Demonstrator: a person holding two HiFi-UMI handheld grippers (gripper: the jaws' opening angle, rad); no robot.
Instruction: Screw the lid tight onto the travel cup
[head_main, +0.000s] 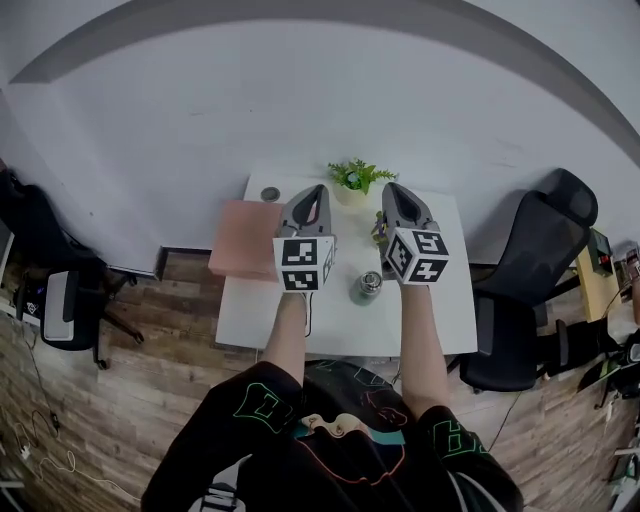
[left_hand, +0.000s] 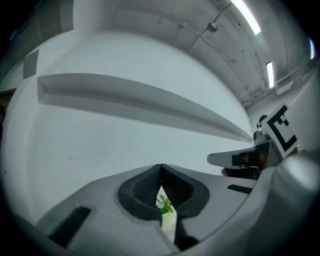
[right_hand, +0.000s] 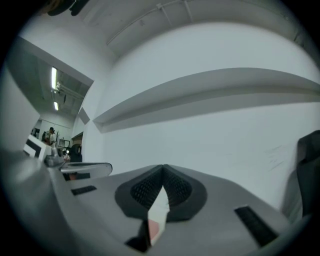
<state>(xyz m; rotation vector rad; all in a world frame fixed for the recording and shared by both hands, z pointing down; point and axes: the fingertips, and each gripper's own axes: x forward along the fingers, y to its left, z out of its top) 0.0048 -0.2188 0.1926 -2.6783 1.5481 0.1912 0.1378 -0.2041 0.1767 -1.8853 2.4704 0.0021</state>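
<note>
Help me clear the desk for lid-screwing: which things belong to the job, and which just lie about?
Job:
travel cup
round grey piece, possibly the lid
left gripper and right gripper, jaws shut, empty

Lying about:
potted plant
pink mat
black office chair

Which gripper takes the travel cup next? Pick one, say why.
Right, probably: the travel cup stands closer to the right gripper than the left gripper. Both are shut and empty.

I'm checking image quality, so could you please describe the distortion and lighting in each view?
Head view: strong fisheye bows the wall and floor; the white table evenly lit. Left gripper view: dark vignetted corners, a ceiling strip light glaring. Right gripper view: same curvature, soft even light on the wall.
</note>
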